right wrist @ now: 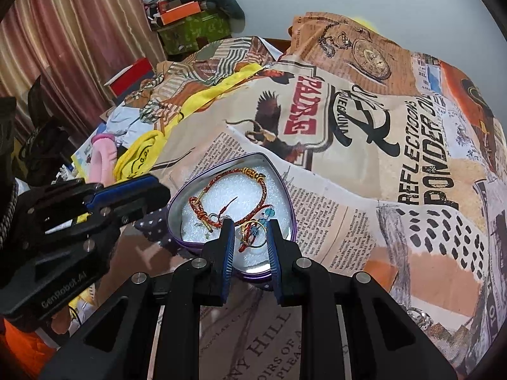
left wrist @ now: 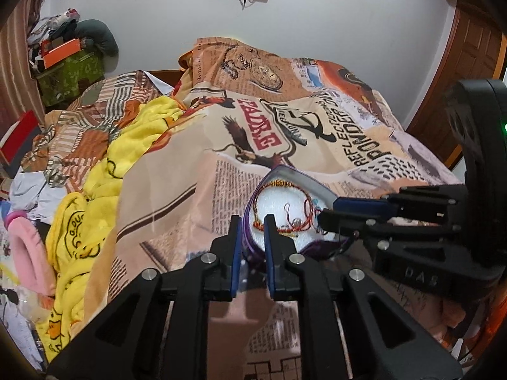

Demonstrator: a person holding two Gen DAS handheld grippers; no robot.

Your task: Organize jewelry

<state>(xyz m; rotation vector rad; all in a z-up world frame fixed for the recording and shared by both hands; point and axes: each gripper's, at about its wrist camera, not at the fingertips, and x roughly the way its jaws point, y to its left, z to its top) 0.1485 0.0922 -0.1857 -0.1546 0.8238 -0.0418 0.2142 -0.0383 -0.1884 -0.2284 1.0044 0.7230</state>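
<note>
Left wrist view shows one heart-shaped tin (left wrist: 312,186) with a purple wall and a white foam lining, resting on the printed bedspread (left wrist: 196,190). The left gripper (left wrist: 252,221) straddles the tin's near left wall: one blue-padded finger outside, one inside over the foam, a narrow gap between them with the rim in it. Whether the pads actually press the wall, I cannot tell. The right gripper (left wrist: 326,215) reaches in from the right side, its tips over the tin's right edge.

Right wrist view looks down into the same tin (right wrist: 279,174). Inside lie one red braided bracelet (right wrist: 253,177) with gold beads at its top, one gold ring (right wrist: 255,234), two blue beads (right wrist: 269,212) on a thin red cord, and a tangle of red thread near them; the separate strands in that tangle cannot be counted. The right gripper (right wrist: 250,224) stands with its two fingers moderately apart, one on each side of the ring, holding nothing. The ring sits between the tips, not clearly touched by either. The left gripper (right wrist: 158,186) enters from the left, its tips at the tin's left rim.

One yellow blanket (left wrist: 95,174) with duck prints lies bunched on the bed's left side, well apart from the tin.
</note>
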